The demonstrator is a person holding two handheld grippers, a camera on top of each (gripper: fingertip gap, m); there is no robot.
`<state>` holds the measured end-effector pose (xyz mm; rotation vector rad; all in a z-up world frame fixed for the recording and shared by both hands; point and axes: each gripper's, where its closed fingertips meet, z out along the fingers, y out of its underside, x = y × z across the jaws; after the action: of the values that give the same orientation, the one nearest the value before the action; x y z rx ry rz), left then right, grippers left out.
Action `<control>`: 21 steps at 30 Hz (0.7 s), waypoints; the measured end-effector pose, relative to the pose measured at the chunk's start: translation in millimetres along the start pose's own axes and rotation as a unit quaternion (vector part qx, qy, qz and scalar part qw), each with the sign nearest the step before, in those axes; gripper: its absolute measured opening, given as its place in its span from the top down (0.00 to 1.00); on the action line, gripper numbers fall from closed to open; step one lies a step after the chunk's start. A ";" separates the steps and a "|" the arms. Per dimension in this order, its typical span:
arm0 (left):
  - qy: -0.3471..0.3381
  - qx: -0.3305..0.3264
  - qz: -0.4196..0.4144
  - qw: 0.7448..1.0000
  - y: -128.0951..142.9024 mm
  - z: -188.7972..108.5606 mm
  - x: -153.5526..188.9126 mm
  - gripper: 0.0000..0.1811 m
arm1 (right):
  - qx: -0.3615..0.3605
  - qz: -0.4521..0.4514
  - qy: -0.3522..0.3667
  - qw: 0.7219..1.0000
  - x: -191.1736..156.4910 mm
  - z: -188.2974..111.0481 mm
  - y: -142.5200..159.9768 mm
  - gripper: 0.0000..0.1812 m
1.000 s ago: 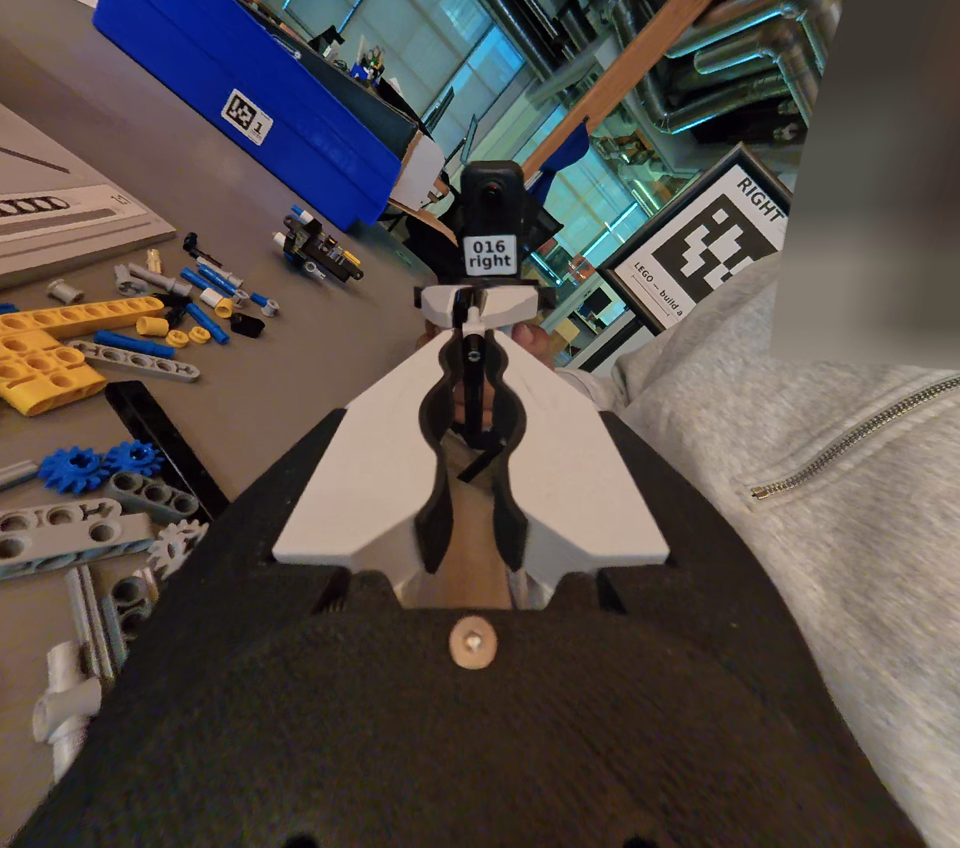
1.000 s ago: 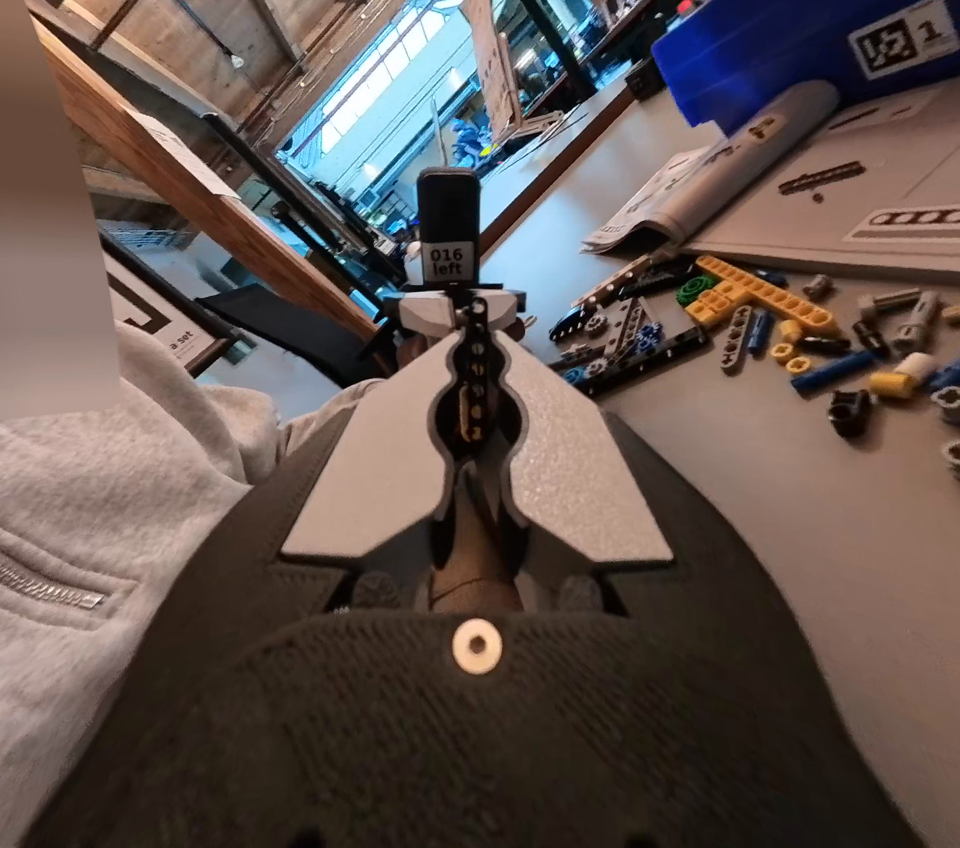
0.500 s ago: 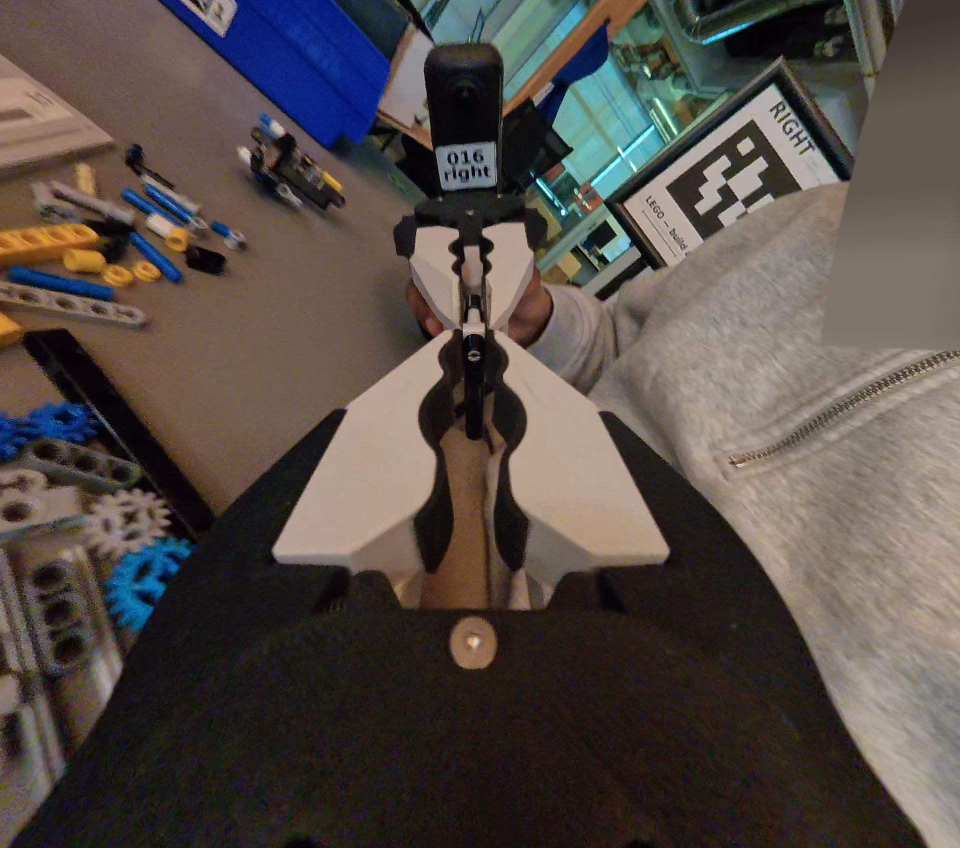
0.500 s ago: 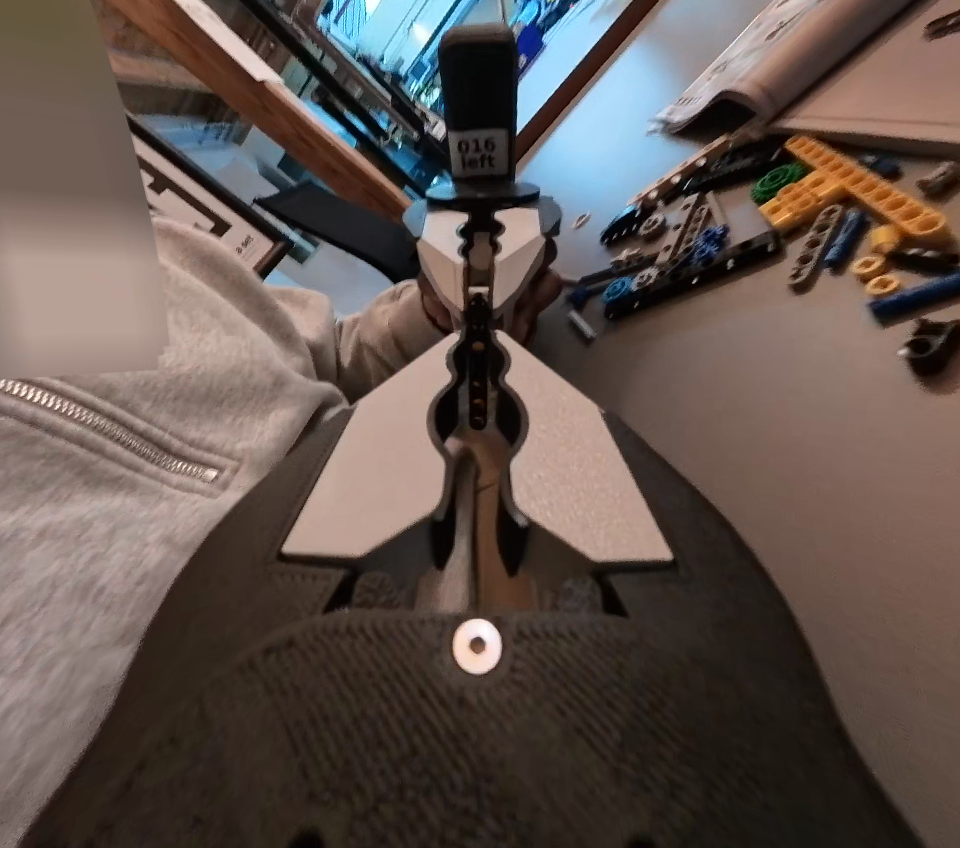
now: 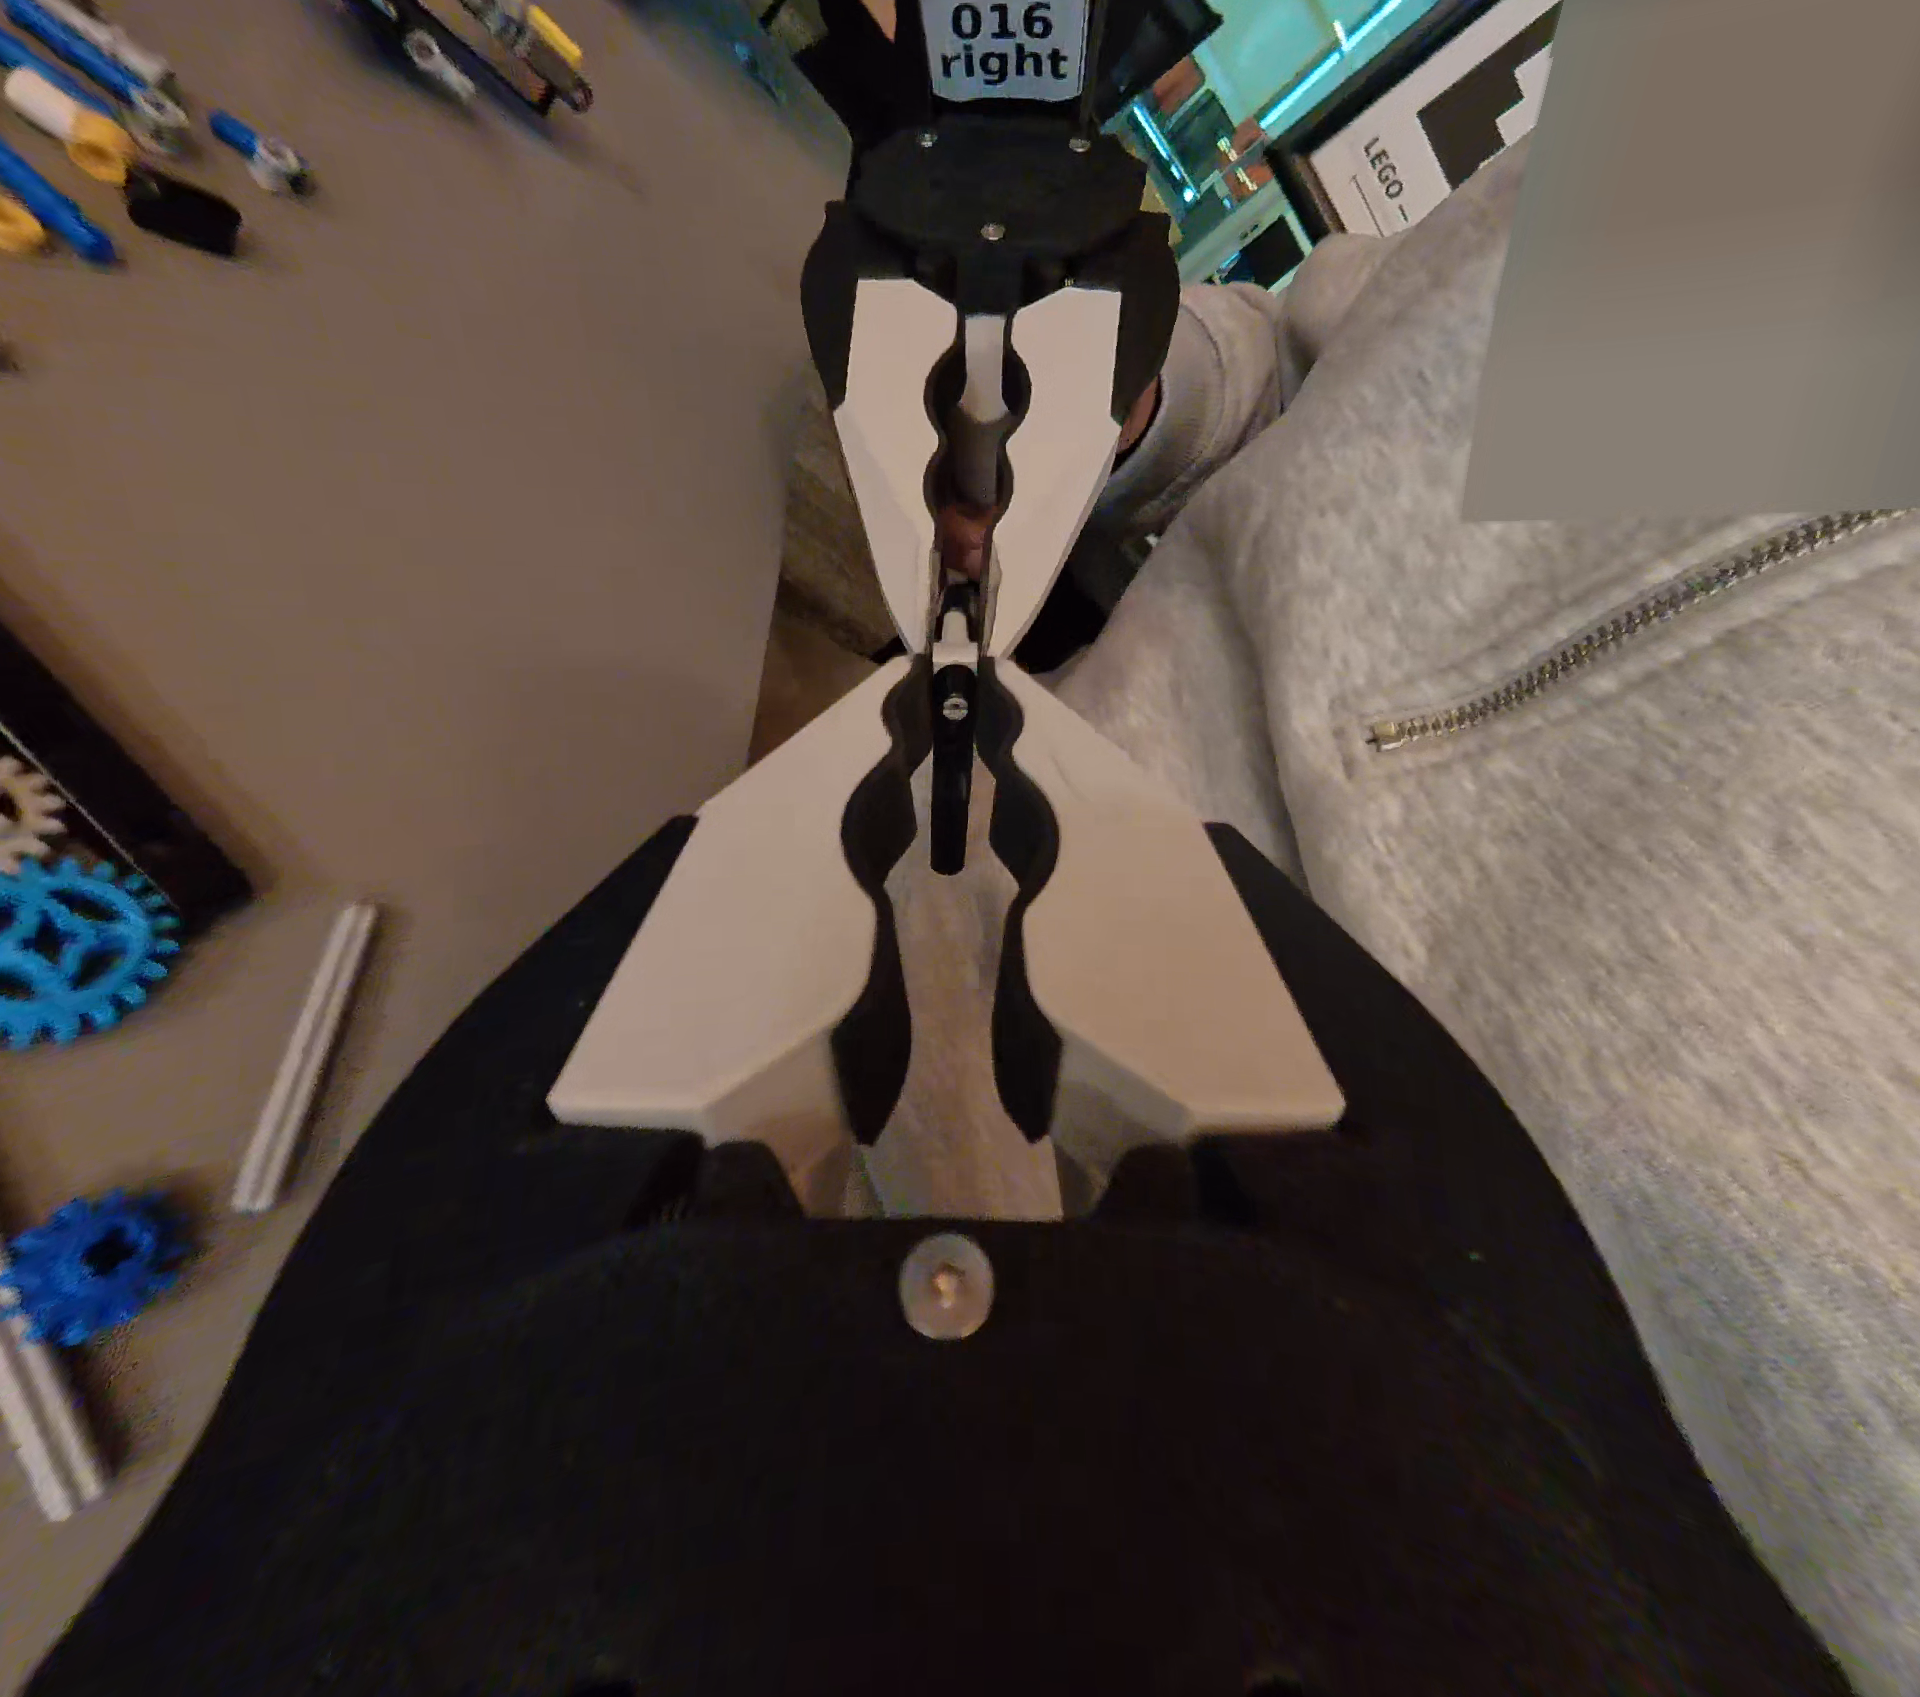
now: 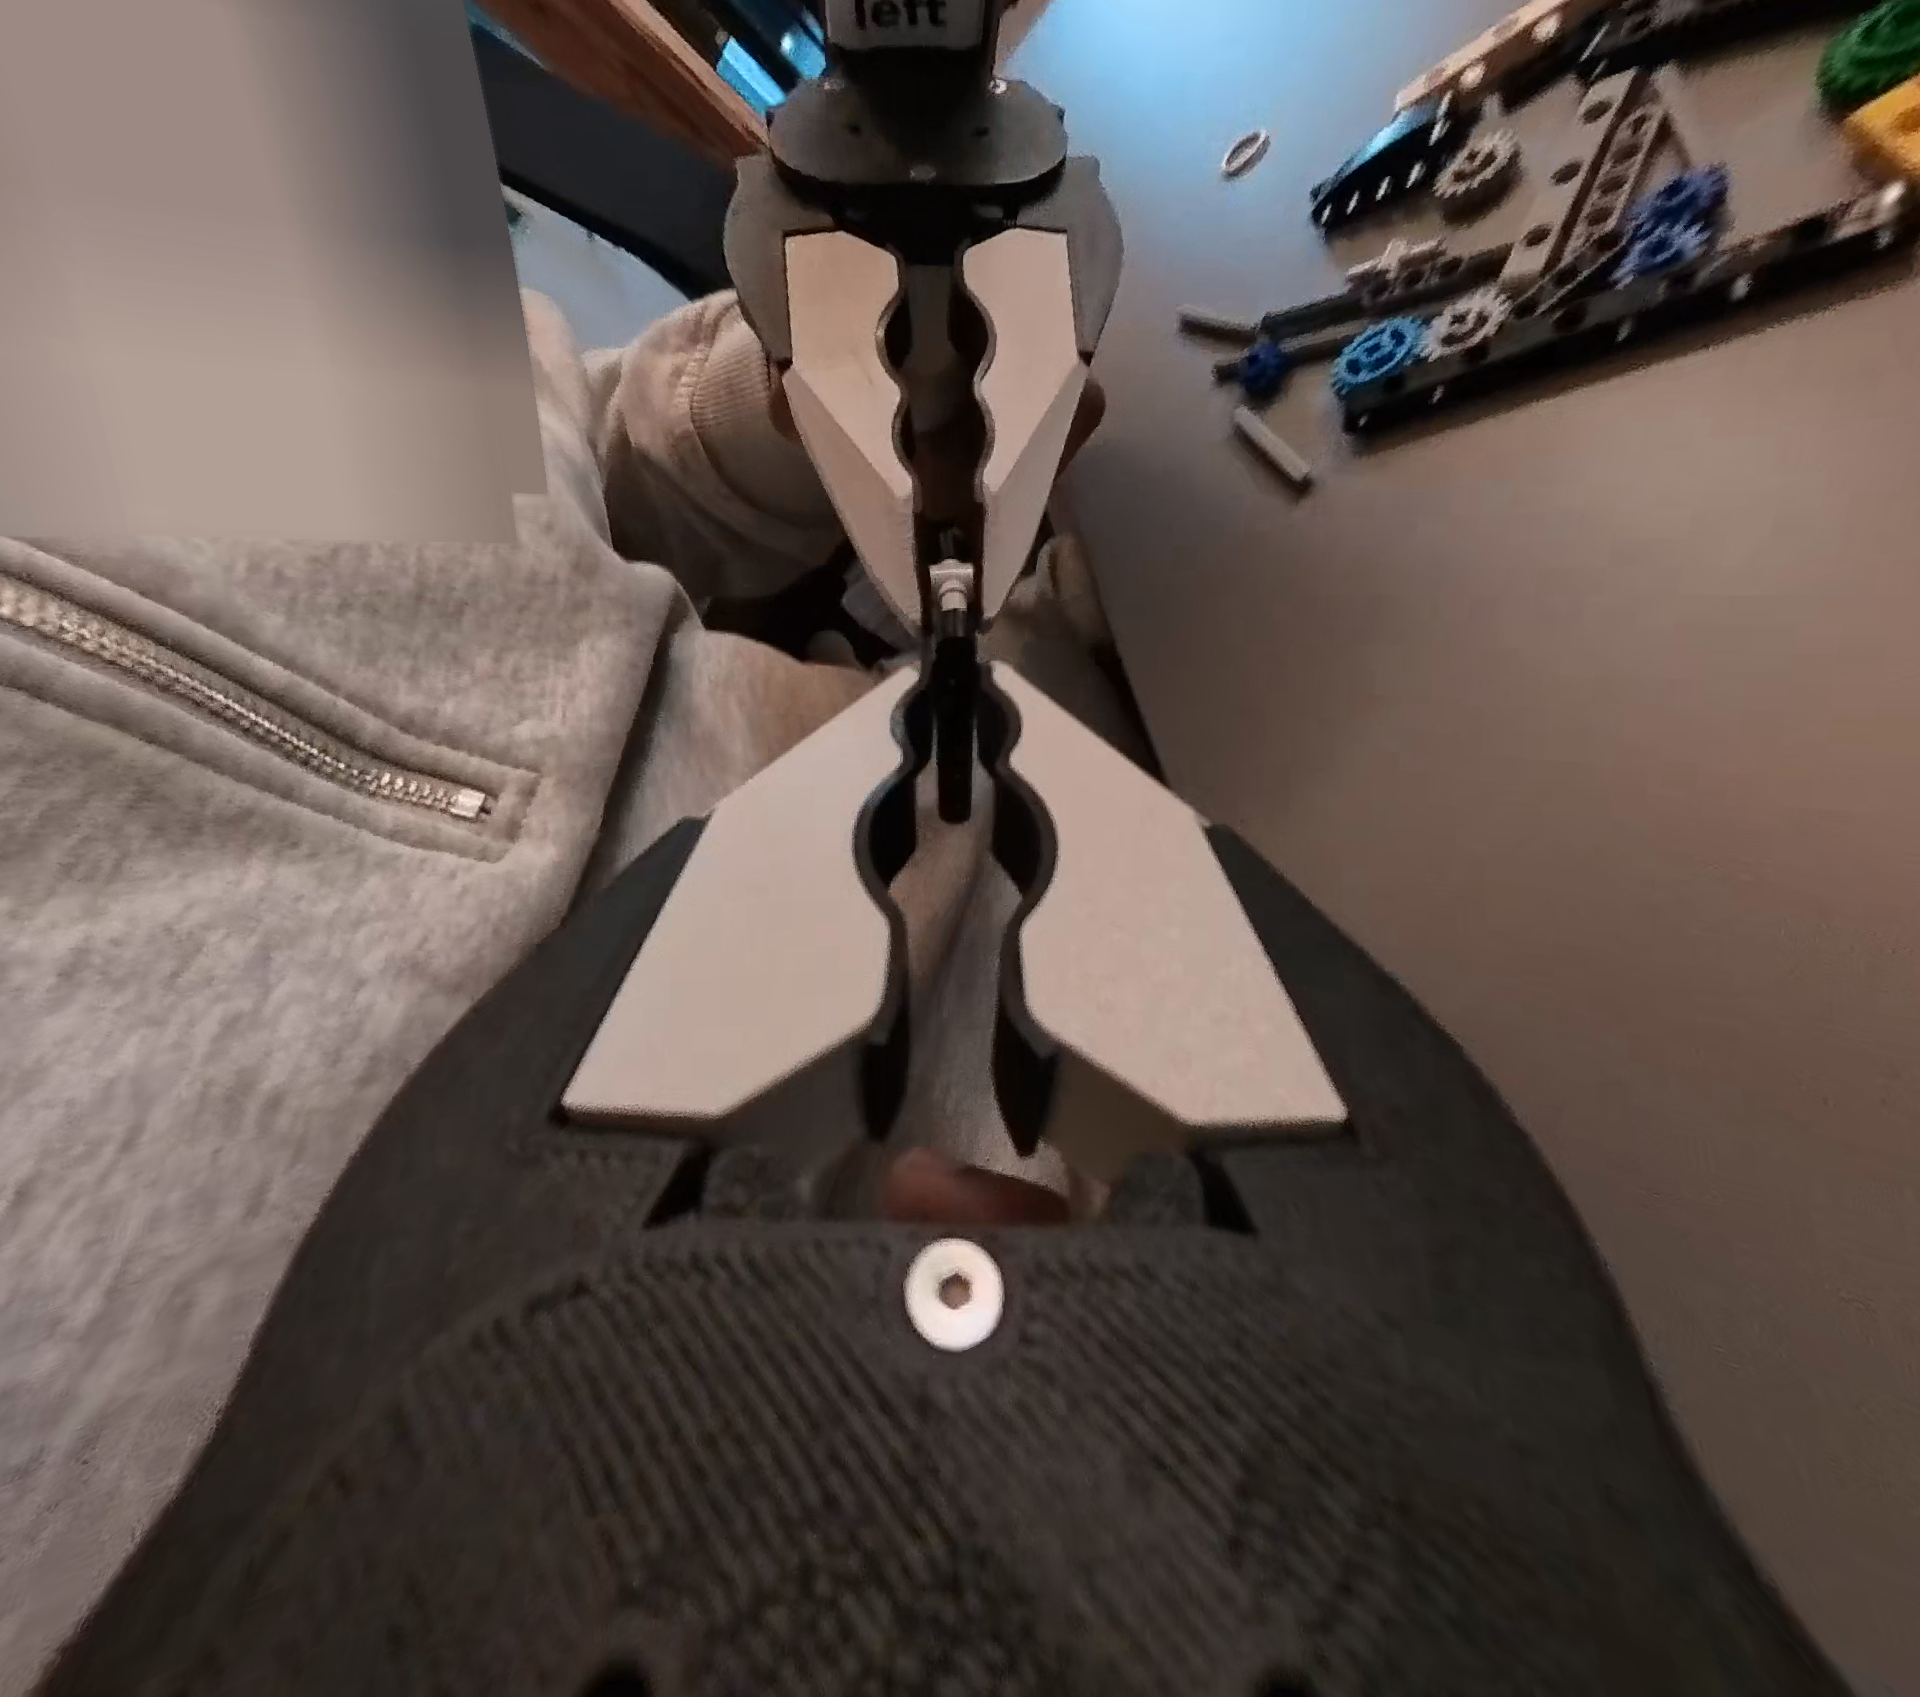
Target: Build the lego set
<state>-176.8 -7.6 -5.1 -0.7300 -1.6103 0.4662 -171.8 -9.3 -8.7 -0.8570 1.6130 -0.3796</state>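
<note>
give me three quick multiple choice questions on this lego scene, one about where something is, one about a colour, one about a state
1. Where do the two grippers meet?
A. flat on the table
B. tip to tip in the air, in front of the person's grey hoodie
C. inside the blue bin

2. What colour is the large gear at the left edge of the left wrist view?
A. light blue
B. red
C. green

3. How does the left gripper stand?
A. wide open and empty
B. shut on a thin black piece
C. lying unused on the table

Answers:
1 B: the left gripper and right gripper point at each other off the table, with the grey hoodie behind.
2 A: the large gear is light blue.
3 B: its jaws pinch a thin black piece, whose tip reaches a small white piece at the right gripper's tips.
</note>
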 end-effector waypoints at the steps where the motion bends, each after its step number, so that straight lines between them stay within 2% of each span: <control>1: 0.000 0.005 0.002 1.000 -5.5 -0.7 -1.6 0.97 | 0.009 0.002 -0.001 1.000 2.3 -1.2 -6.0 0.98; 7: -0.004 0.025 0.023 0.999 -32.3 -6.0 -18.9 0.97 | 0.045 0.015 0.001 0.999 20.9 -8.4 -31.0 0.97; 14: -0.007 0.019 0.031 0.999 -39.9 -6.6 -32.7 0.97 | 0.021 0.014 -0.016 1.000 34.2 -10.3 -36.9 0.97; 21: -0.028 -0.037 0.059 0.997 -34.5 -3.1 -43.2 0.97 | -0.086 -0.038 -0.022 0.995 42.7 -7.9 -28.4 0.98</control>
<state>-178.1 -62.4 -12.7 -0.8793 -1.6487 0.5184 -171.0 -60.3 -18.0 -1.0523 1.5923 -0.2757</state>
